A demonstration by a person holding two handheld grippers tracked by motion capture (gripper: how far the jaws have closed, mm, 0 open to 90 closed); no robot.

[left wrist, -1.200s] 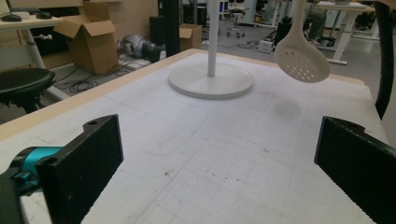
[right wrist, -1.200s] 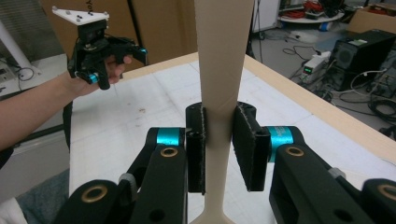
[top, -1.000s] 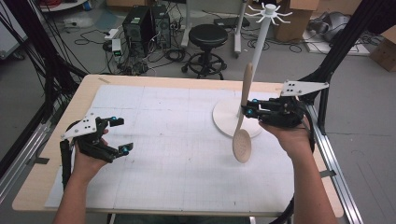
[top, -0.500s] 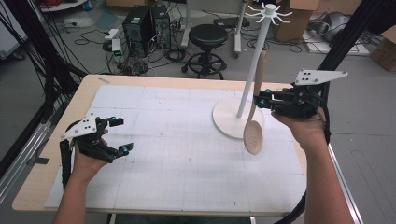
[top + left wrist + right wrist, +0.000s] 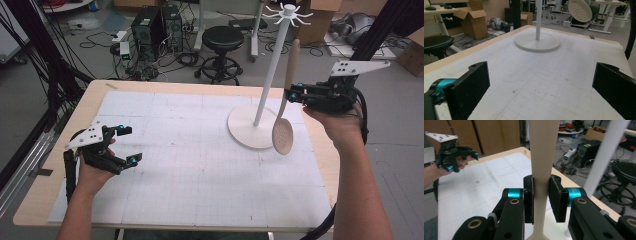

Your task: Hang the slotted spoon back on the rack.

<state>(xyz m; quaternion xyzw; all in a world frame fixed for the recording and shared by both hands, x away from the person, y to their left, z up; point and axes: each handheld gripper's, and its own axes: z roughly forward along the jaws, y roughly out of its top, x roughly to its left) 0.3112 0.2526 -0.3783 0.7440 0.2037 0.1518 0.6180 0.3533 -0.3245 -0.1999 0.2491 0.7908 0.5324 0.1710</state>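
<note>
Wooden slotted spoon (image 5: 285, 107) held aloft beside the hook stand (image 5: 266, 75)
Right gripper (image 5: 292, 94) clamps its handle mid-length, bowl hanging down over the far-right table (image 5: 45, 185), likely so the handle tip can reach a hook; left gripper (image 5: 129, 145) rests near left, jaws spread wide, holding nothing

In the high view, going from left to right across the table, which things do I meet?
Left gripper → white stand → slotted wooden spoon → right gripper, whose jaws are shut on the spoon's handle.
</note>
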